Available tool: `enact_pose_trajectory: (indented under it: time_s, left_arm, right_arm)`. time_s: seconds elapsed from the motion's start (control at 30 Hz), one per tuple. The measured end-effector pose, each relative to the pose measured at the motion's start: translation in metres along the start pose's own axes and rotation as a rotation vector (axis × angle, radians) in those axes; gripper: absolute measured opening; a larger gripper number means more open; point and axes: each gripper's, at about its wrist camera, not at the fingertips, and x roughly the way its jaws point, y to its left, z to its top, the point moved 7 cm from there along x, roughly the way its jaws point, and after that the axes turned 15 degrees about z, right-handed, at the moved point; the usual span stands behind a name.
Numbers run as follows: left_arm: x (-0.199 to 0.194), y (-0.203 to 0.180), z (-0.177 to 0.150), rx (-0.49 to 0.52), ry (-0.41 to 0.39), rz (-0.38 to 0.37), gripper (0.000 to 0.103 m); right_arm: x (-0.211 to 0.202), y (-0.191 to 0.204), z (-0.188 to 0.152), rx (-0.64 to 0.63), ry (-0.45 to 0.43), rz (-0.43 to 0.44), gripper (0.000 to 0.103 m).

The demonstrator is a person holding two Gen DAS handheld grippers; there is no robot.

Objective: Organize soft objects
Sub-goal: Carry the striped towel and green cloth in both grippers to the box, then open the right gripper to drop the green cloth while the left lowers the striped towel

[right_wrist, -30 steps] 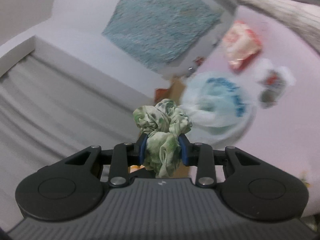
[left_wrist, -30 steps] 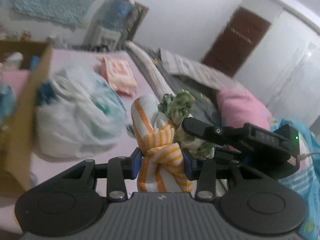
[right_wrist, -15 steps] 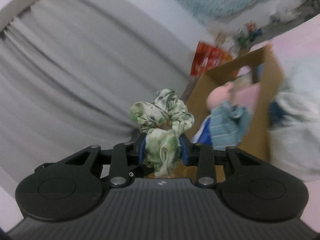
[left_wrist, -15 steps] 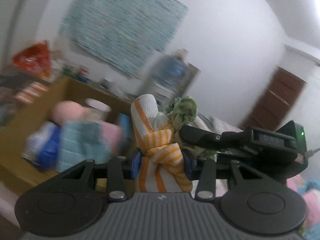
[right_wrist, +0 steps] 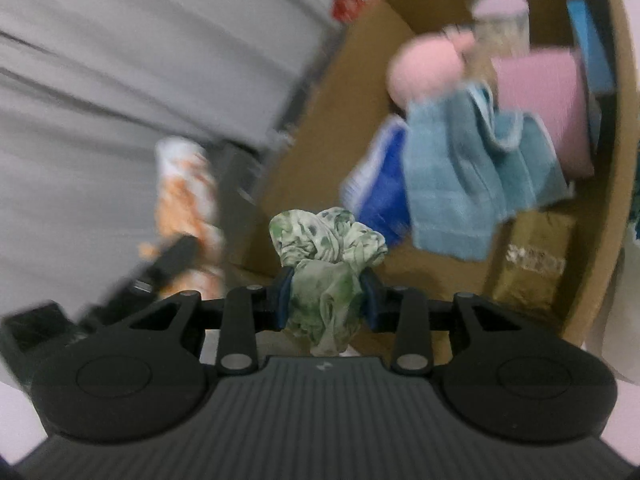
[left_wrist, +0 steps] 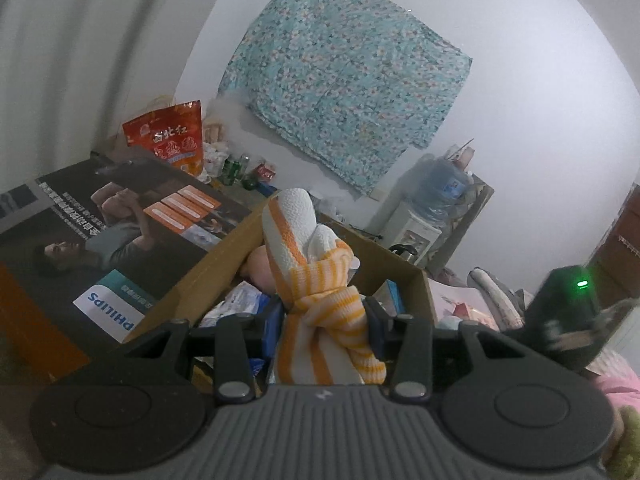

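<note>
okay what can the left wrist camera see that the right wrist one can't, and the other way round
Only the left wrist view: the floral cloth on the wall, the water bottle, the printed carton. Only the right wrist view: the green cloth in the right gripper, a blue towel. Both: the cardboard box, the striped cloth in the left gripper, a pink toy.

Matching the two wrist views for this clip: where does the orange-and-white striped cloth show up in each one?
Left wrist: the orange-and-white striped cloth stands at centre, clamped in the left gripper, in front of the cardboard box.
Right wrist: the same cloth is a blurred shape at left of centre, beside the box's outer wall.
Shared landmark: the cardboard box with the pink plush toy inside.
</note>
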Motion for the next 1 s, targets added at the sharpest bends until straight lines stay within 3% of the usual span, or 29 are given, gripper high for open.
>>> enact_pose_trajectory:
  time_s: [0.1,0.23,0.4,0.57,0.7,0.83,1.0]
  left_arm:
    - [0.004,0.01,-0.001,-0.009,0.007,-0.001,0.044]
    - [0.015,0.019,-0.005,-0.025,0.019,0.003,0.044]
    - [0.024,0.024,-0.009,-0.038,0.033,0.007,0.044]
    - [0.028,0.027,-0.01,-0.04,0.034,0.008,0.044]
    - [0.029,0.024,-0.013,-0.035,0.035,0.001,0.044]
    - [0.028,0.021,-0.012,-0.021,0.0,0.016,0.045]
    - [0.029,0.027,-0.009,-0.044,0.007,0.005,0.045]
  right_arm:
    - [0.02,-0.013,-0.004,0.013,0.094,-0.077,0.038]
    - [0.038,-0.024,-0.006,0.025,0.163,-0.128,0.05]
    - [0.046,-0.027,-0.01,0.06,0.172,-0.101,0.067]
    - [0.038,-0.026,0.006,0.073,0.087,-0.058,0.068]
    - [0.021,-0.006,0.025,0.059,-0.019,0.067,0.071]
    - [0.021,0.005,0.036,0.041,-0.055,0.09,0.071]
    - [0.017,0.006,0.044,0.088,-0.1,0.179,0.071]
